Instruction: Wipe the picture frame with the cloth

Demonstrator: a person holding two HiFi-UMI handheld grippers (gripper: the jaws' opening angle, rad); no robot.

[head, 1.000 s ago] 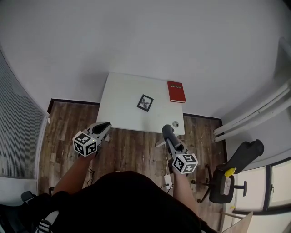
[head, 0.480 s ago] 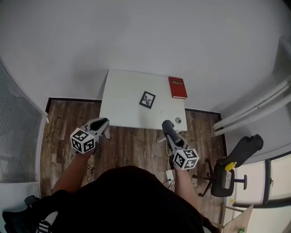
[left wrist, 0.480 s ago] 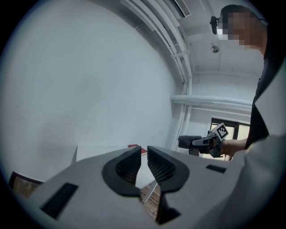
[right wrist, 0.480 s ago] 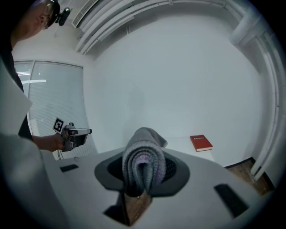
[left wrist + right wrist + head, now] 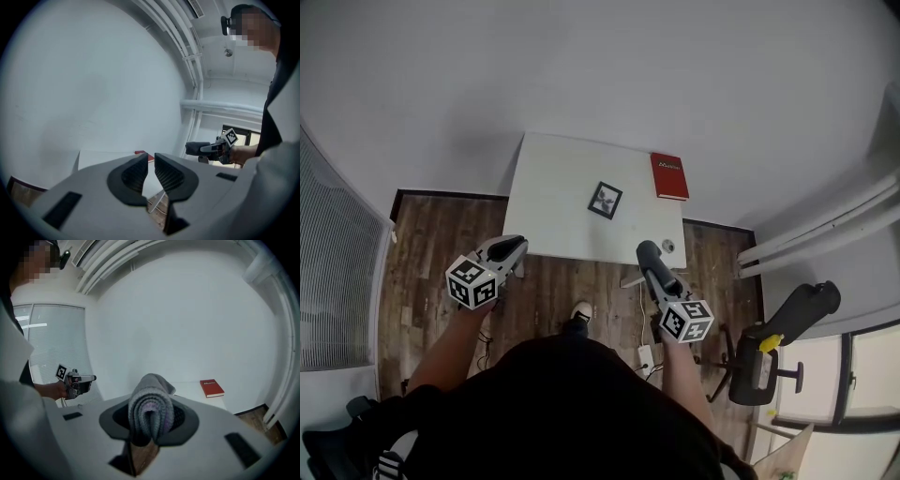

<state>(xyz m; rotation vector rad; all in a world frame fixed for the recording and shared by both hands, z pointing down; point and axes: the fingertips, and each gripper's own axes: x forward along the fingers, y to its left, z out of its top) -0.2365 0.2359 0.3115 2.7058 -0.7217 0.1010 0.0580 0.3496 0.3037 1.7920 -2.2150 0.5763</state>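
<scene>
A small black picture frame [image 5: 604, 200] lies flat near the middle of the white table [image 5: 553, 187]. My right gripper [image 5: 647, 253] hovers over the floor just short of the table's front right edge. It is shut on a folded grey cloth [image 5: 151, 404] that sticks up between its jaws. My left gripper [image 5: 514, 249] hangs off the table's front left corner, its jaws [image 5: 151, 159] close together with nothing between them. Each gripper shows in the other's view: the right gripper [image 5: 199, 148] and the left gripper [image 5: 88, 378]. The frame is hidden in both gripper views.
A red book [image 5: 669, 176] lies at the table's far right corner, and a small round object [image 5: 667, 247] sits at the near right corner. An office chair [image 5: 761, 367] stands on the wooden floor at right. A power strip [image 5: 645, 356] lies by my feet. Blinds [image 5: 333, 281] cover the left.
I have stepped a little closer to the table, and a shoe now shows below it. Both grippers keep their grip and have drifted slightly forward.
</scene>
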